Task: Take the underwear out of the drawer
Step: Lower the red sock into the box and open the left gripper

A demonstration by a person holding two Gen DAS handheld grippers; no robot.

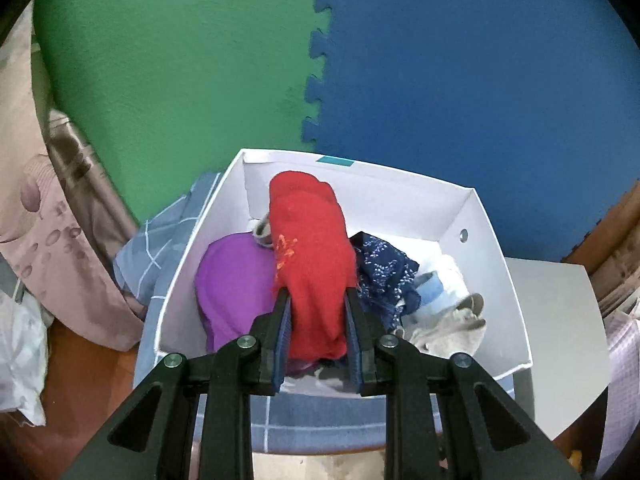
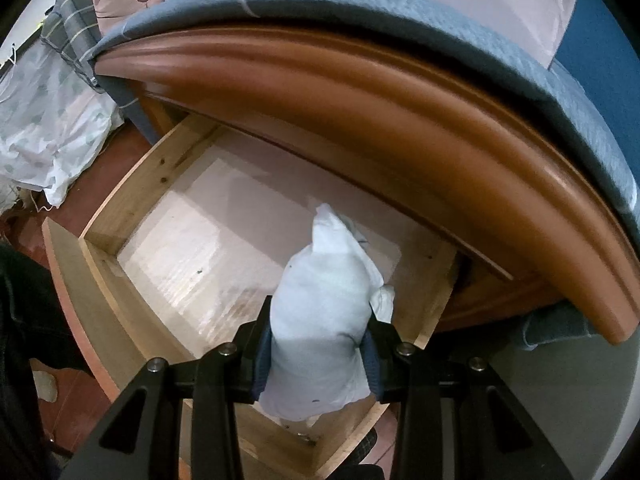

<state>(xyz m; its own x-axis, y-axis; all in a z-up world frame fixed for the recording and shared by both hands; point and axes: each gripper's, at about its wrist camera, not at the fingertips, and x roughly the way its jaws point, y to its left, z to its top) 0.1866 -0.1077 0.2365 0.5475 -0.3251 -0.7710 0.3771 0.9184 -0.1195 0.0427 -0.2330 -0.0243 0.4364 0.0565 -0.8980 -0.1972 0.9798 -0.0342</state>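
Over white box, left gripper clamps red underwear; right gripper clamps white underwear over drawer.

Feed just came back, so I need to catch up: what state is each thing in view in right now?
left gripper: shut on red underwear, held over the box
right gripper: shut on white underwear, over the drawer
wooden drawer: pulled open, bottom bare apart from that piece
white box: open-topped, holding purple garment and dark blue patterned garment
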